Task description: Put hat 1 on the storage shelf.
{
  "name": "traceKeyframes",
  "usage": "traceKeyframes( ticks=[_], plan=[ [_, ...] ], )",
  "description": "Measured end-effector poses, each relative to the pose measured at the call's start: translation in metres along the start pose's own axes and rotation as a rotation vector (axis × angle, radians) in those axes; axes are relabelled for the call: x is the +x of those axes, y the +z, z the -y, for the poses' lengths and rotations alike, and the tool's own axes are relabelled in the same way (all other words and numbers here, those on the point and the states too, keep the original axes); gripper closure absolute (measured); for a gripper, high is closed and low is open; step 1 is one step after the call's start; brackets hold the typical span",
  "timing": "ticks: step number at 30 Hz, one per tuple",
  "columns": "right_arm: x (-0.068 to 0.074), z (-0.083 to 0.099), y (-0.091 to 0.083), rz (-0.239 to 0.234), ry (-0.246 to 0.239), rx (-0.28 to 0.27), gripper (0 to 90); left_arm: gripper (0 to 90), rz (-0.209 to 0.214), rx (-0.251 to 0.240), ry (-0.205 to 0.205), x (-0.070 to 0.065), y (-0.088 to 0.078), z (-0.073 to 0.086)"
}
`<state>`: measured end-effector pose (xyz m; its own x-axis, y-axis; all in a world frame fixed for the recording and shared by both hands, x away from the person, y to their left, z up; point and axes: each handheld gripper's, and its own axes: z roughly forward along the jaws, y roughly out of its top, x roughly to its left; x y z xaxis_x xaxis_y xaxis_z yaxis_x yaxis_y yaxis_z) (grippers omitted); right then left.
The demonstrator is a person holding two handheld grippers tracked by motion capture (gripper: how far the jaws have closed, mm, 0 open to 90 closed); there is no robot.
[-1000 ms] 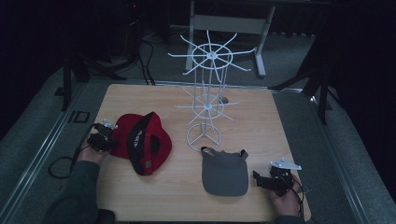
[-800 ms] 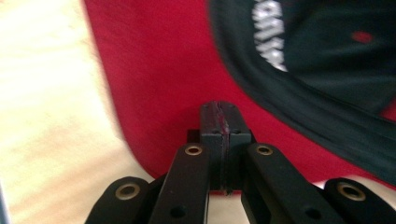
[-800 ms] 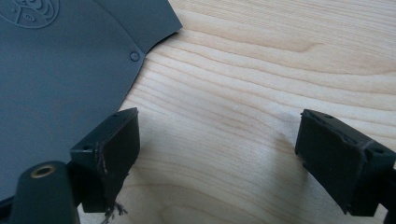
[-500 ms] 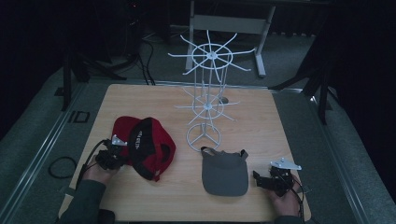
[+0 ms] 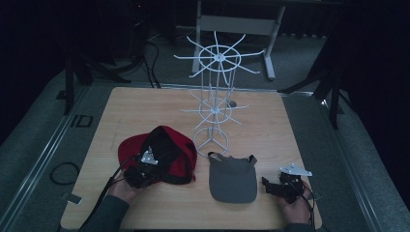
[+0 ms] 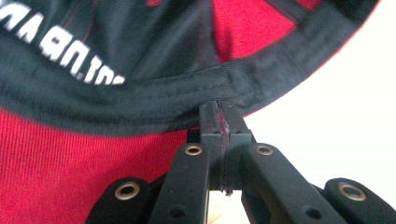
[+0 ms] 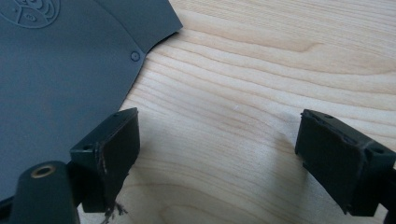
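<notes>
1. in the high view the left tongs (image 5: 145,166) sit at the near edge of a red and black fabric baseball cap (image 5: 162,152) that lies on the light wooden counter (image 5: 145,108), with the person's left hand (image 5: 124,187) behind them.
2. the left gripper view adds what the high view is too small to give: the jaws are pinched tight together on the cap's (image 6: 116,70) black stitched rim band, with a sliver of red cloth between the pads.
3. that same view shows white lettering on the black lining up and to the left of the left tongs (image 6: 219,126); it is blurred and cut by the frame edge, so it cannot be read.
4. the right gripper view shows the right tongs (image 7: 217,154) spread wide with nothing between them but bare wood grain of the counter (image 7: 261,60).
5. a flat grey fabric sun visor (image 7: 60,70) lies just to the left of the left-hand jaw there, and whether that jaw touches it is hard to tell.
6. in the high view the visor (image 5: 232,179) lies between the two tongs, near the right tongs (image 5: 270,187), its brim towards the person and its thin strap towards the far side.
7. the cap's long axis runs across the counter, from the left tongs towards the visor; which end is the peak is hard to make out in the dim light.
8. a white wire display stand with spoked tiers (image 5: 215,96) rises beyond both tongs, its ring base just behind the visor.
</notes>
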<state>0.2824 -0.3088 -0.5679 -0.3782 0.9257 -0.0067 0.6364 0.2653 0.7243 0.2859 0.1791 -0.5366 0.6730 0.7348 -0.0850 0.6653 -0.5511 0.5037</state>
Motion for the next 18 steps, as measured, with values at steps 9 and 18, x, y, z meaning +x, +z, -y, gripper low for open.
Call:
traceKeyframes(
  ticks=[9,18],
  plan=[
    [0.0,0.0,0.0,0.0,0.0,0.0,13.8,90.0,-0.036,-0.037,0.03,0.005,-0.01,-0.012],
    [0.0,0.0,0.0,0.0,0.0,0.0,13.8,89.9,-0.074,-0.069,0.055,0.023,-0.021,-0.023]
  ],
)
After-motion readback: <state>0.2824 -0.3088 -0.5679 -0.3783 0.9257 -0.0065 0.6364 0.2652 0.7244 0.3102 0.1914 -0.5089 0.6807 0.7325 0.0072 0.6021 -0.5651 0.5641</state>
